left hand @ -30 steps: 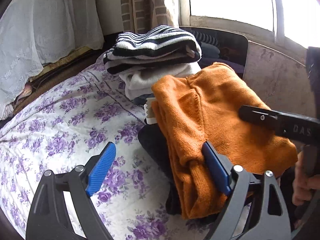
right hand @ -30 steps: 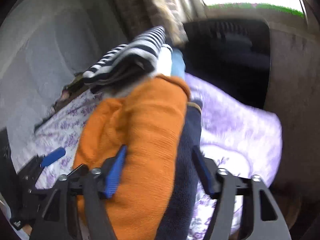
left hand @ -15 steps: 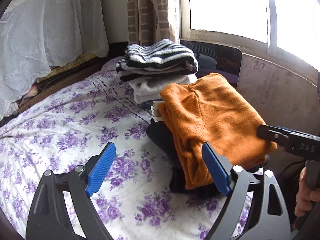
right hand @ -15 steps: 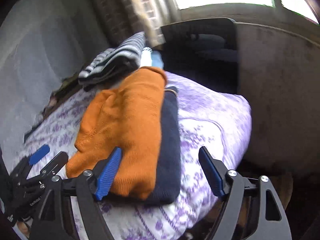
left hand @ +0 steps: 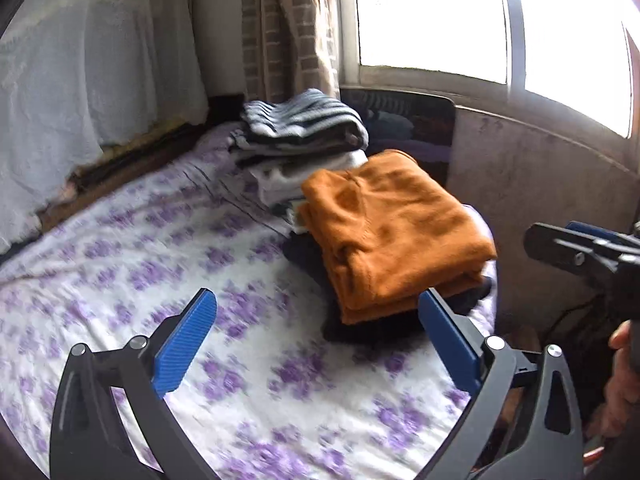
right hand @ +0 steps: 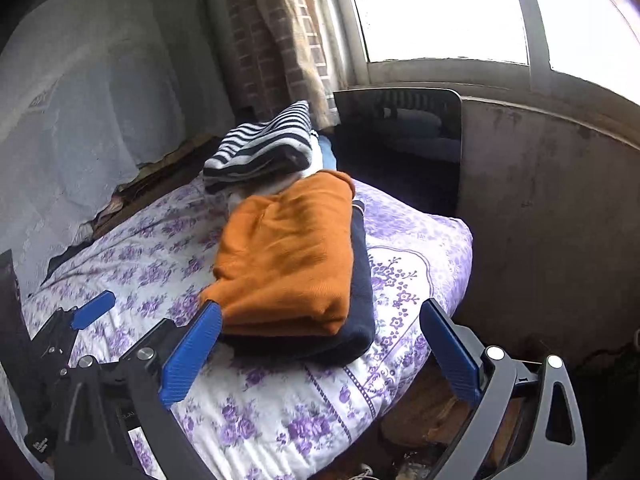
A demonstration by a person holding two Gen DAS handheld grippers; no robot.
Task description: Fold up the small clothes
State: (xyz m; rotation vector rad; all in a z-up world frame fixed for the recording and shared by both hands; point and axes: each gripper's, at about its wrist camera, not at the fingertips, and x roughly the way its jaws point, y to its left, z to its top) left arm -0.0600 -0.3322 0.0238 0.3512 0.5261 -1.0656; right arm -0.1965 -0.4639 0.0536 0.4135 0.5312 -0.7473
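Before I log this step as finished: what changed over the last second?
Both tongs, left and right, have just been opening and have backed off the folded orange sweater, letting it go; nothing is between them now. The sweater stays on the dark garment, the striped stack behind.

My left claw: black curved frame arms, silver round screws at pivots, blue ribbed pads. My right claw: same black frame, blue ribbed pads, silver screws, small white lettering on body, unreadable.
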